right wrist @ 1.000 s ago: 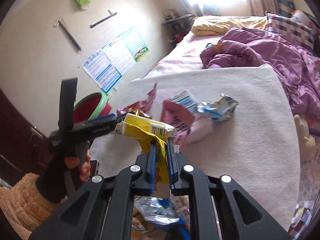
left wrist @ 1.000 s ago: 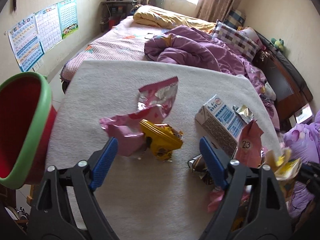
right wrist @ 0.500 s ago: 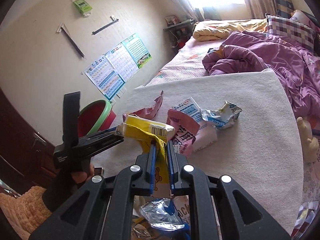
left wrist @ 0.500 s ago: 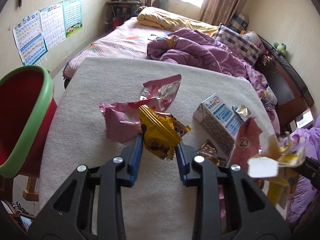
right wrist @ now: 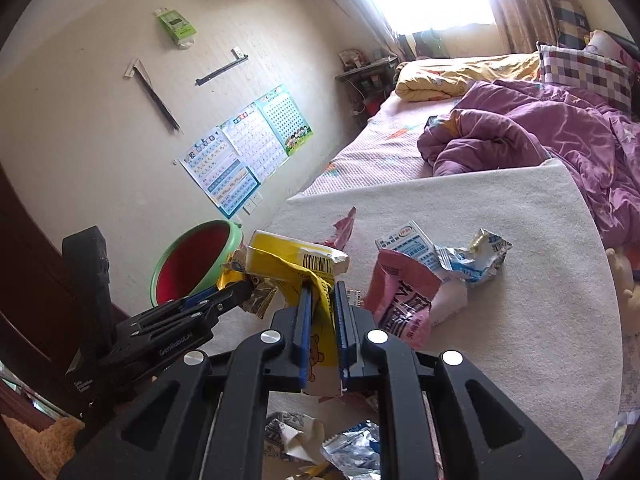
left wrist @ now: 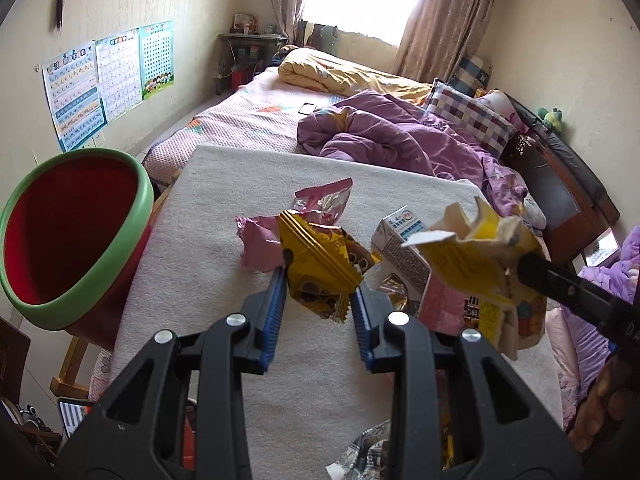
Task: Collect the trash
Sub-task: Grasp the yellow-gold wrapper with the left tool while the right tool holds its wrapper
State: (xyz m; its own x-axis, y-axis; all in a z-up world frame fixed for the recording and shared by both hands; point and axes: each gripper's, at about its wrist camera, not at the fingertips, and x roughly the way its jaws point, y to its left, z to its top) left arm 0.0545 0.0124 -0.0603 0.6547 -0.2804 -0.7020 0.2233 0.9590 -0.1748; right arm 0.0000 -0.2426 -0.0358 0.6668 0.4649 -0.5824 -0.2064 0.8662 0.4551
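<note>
Nearby, pink wrapper [left wrist: 260, 242] and milk carton [left wrist: 400, 248] on white mat [left wrist: 224, 344]; red bin [left wrist: 68, 236] leftward, contents unseen. Left gripper [left wrist: 320, 300] clamped on yellow wrapper [left wrist: 320, 264], right gripper [right wrist: 322, 320] on yellow carton [right wrist: 296, 260].

Glossy foil yellow wrapper [left wrist: 320, 264], matt paper carton [left wrist: 404, 248], rough cloth mat [left wrist: 208, 216].

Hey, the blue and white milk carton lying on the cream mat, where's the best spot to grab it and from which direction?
Probably across the narrow body of the blue and white milk carton, near the folded top end that points toward the bed. It lies flat on the cream mat, so come down from above with the claw spanning its long sides. The pink foil bag overlaps its near end, so avoid that end.
</note>
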